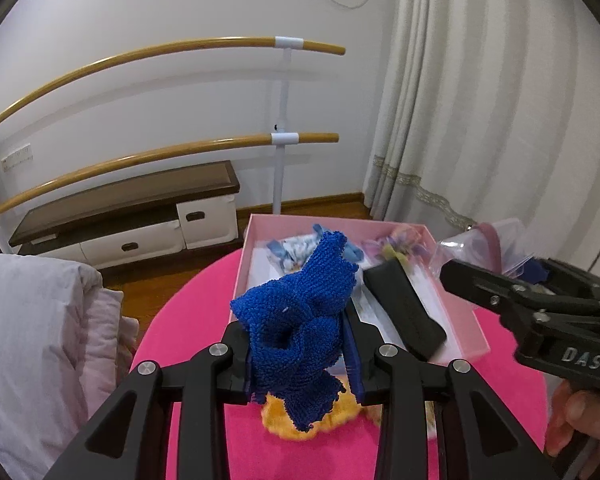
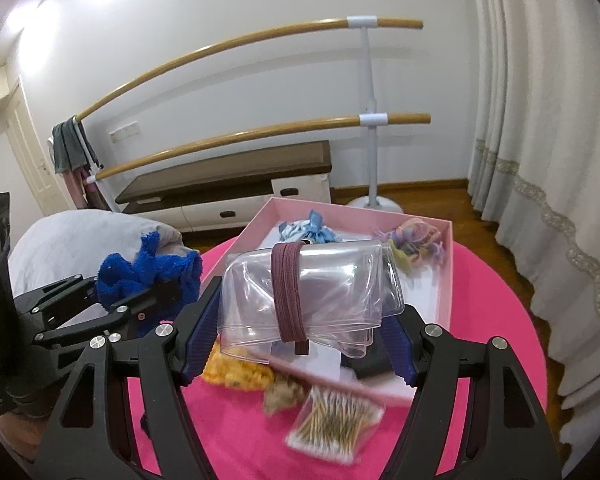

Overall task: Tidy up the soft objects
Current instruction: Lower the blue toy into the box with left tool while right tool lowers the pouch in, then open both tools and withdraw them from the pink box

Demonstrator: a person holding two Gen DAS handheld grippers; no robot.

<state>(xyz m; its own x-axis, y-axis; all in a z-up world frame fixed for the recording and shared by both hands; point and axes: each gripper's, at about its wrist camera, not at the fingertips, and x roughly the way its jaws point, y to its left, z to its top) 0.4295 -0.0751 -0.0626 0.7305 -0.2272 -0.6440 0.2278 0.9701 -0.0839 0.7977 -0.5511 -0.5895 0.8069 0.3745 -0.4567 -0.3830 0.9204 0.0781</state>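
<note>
My left gripper (image 1: 302,356) is shut on a blue knitted cloth (image 1: 304,320), held above the pink round table (image 1: 196,320) just in front of the pink box (image 1: 460,320); it also shows in the right wrist view (image 2: 148,276). My right gripper (image 2: 300,328) is shut on a folded clear plastic pouch (image 2: 324,292) bound by a maroon elastic band (image 2: 288,292), held over the box's (image 2: 446,264) near end. The right gripper shows in the left wrist view (image 1: 476,280) at the right. Inside the box lie a pale blue scrunchie (image 2: 308,230), pastel hair ties (image 2: 416,236) and a black case (image 1: 404,312).
An orange fluffy item (image 2: 236,372), a tan furry piece (image 2: 284,394) and a packet of cotton swabs (image 2: 336,424) lie on the table in front of the box. A grey quilt (image 1: 32,340) is at left. A ballet barre (image 1: 180,148), low cabinet and curtain stand behind.
</note>
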